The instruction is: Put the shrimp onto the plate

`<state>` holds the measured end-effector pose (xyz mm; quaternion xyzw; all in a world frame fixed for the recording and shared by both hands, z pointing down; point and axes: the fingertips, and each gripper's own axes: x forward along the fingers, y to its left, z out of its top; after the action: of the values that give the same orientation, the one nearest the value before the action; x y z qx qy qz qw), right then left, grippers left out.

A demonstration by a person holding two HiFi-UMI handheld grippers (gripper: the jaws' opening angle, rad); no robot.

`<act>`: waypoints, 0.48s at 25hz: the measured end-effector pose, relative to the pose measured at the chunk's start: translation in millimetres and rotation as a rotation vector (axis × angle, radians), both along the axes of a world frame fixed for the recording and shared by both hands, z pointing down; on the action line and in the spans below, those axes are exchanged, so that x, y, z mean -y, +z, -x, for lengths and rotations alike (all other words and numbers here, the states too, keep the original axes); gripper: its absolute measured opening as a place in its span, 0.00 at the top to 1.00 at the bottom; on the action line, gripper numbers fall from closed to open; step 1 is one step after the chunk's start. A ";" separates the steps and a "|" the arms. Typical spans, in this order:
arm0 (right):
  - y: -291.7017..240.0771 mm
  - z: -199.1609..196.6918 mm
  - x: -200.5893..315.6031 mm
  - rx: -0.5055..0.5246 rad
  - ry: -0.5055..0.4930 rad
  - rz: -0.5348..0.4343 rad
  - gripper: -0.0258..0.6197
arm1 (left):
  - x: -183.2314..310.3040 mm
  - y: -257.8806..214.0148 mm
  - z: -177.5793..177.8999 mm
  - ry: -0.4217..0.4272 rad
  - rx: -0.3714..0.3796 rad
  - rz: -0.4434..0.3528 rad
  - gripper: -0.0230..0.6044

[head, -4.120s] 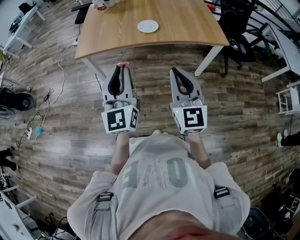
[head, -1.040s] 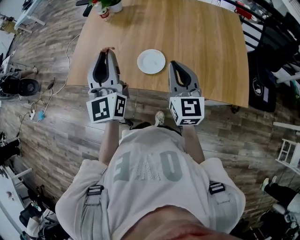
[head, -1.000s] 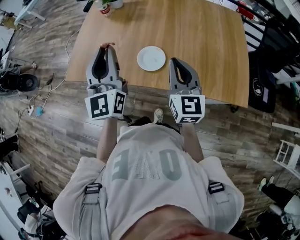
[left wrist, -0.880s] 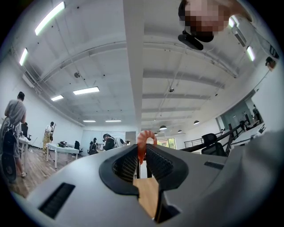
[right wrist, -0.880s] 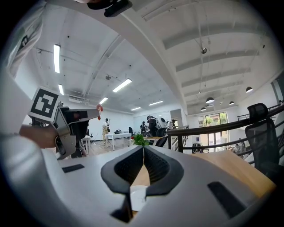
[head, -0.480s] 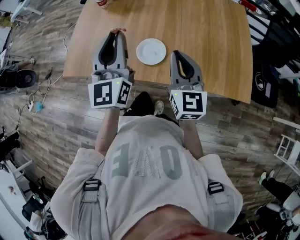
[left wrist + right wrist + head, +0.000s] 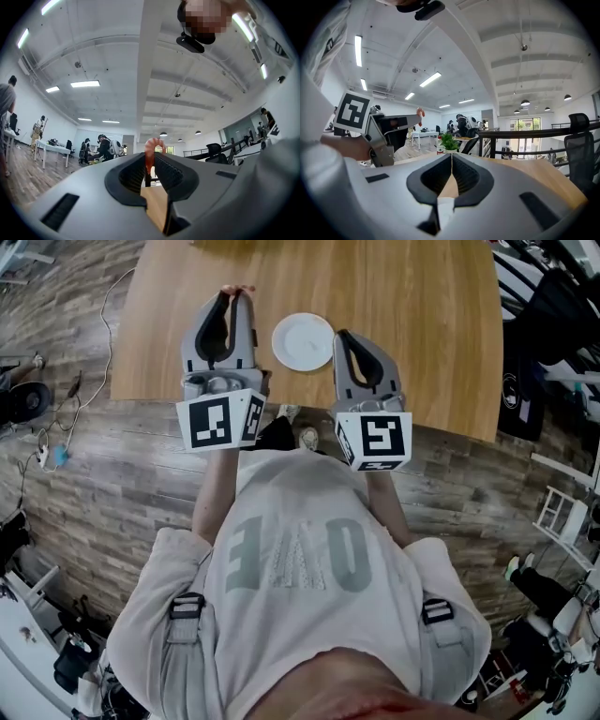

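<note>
Left gripper (image 7: pixel 150 164) jaws are clamped on the shrimp (image 7: pixel 151 149), whose curled end projects past the tips. It is held above the table (image 7: pixel 422 324) by the near edge, just left of the plate (image 7: pixel 303 341). Right gripper (image 7: pixel 451 161) jaws are pressed together, empty, right of the plate. Risk: the thin tip-only hold may slip; releasing short of the rim would drop the shrimp onto bare wood.
</note>
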<state>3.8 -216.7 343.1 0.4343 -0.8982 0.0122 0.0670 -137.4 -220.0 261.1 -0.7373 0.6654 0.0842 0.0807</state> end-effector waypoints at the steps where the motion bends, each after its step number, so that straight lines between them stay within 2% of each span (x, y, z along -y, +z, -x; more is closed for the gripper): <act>1: -1.3 2.8 5.8 -0.012 0.003 -0.002 0.93 | 6.9 0.0 1.0 0.010 -0.009 -0.001 0.86; 6: -4.7 17.4 39.4 -0.040 0.033 -0.010 0.93 | 37.5 0.2 2.2 0.069 0.015 -0.012 0.86; 12: -0.9 22.2 72.7 -0.059 0.124 0.003 0.93 | 68.6 4.4 11.9 0.144 0.002 -0.008 0.86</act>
<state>-18.3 -289.3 342.2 0.4892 -0.8672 0.0048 0.0930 -149.3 -288.6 265.5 -0.7829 0.6103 0.0919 0.0780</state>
